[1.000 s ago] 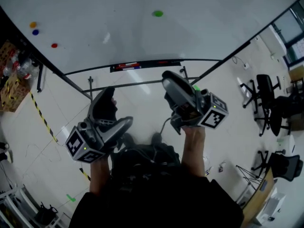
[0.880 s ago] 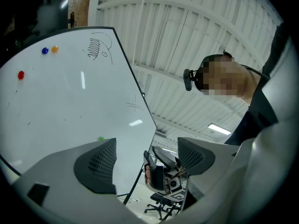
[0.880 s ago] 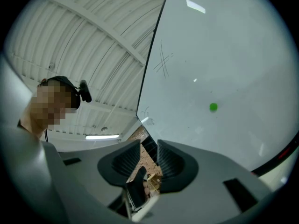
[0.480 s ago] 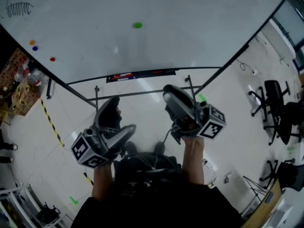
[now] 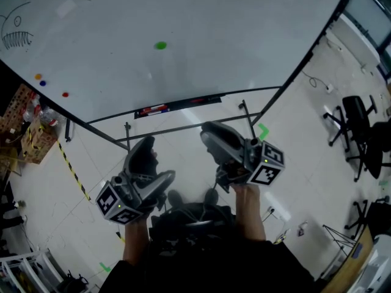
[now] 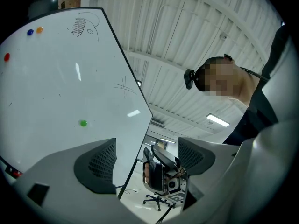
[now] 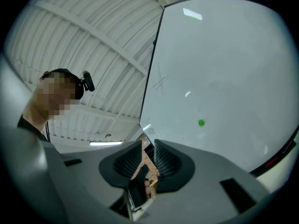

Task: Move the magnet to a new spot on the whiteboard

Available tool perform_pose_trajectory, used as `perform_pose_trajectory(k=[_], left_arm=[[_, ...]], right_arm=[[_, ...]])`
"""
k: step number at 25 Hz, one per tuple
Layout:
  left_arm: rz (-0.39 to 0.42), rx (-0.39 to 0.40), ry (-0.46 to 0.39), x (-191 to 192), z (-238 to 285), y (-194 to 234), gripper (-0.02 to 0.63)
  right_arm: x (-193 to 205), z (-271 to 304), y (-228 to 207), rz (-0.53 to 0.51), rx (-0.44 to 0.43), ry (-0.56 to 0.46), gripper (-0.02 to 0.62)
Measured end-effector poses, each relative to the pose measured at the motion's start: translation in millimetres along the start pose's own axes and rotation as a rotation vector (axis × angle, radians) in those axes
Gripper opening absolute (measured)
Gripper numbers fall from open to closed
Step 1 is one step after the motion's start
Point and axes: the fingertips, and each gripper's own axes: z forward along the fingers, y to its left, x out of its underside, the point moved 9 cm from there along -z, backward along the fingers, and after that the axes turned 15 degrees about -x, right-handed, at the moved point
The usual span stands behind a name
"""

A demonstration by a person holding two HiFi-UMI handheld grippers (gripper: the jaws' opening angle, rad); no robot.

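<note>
Ahead of and above both claws, the green magnet sits alone on a bare stretch of the whiteboard. I take it to be the one the task means, since it is the one facing me. From my left claw it lies up and off to the left of the tips. From my right claw it lies up and off to the right, so it falls between the lines of the two. From the head view I judge it slightly more on the left claw's side, though both claws are well apart from the board. It is a round dot with no long axis to line up with, so any approach angle should serve. My left claw is spread wide with nothing between its jaws. My right claw is pressed nearly together, with only a slit between the pads, and pinches nothing. On that showing the left claw looks the readier of the two. Far out to the left of the left claw are a red magnet, a blue magnet and an orange magnet, well apart from the green one. Between the claws and the green magnet runs the board's tray, with something red and blue on it, too small to read. I can read no words on the board. There is only a toothy doodle far up to the left and a crossed scribble near the board's edge. The cubes on my claws carry black-and-white square patterns and no lettering.
</note>
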Motion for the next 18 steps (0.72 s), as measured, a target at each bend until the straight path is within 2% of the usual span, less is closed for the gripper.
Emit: perform_pose_trajectory(k=[18], left_arm=[[-0.022, 0.013, -0.002, -2, -15, 10, 0.407]], right_arm=[[14, 19, 6, -0.027, -0.013, 0.075, 0.097]])
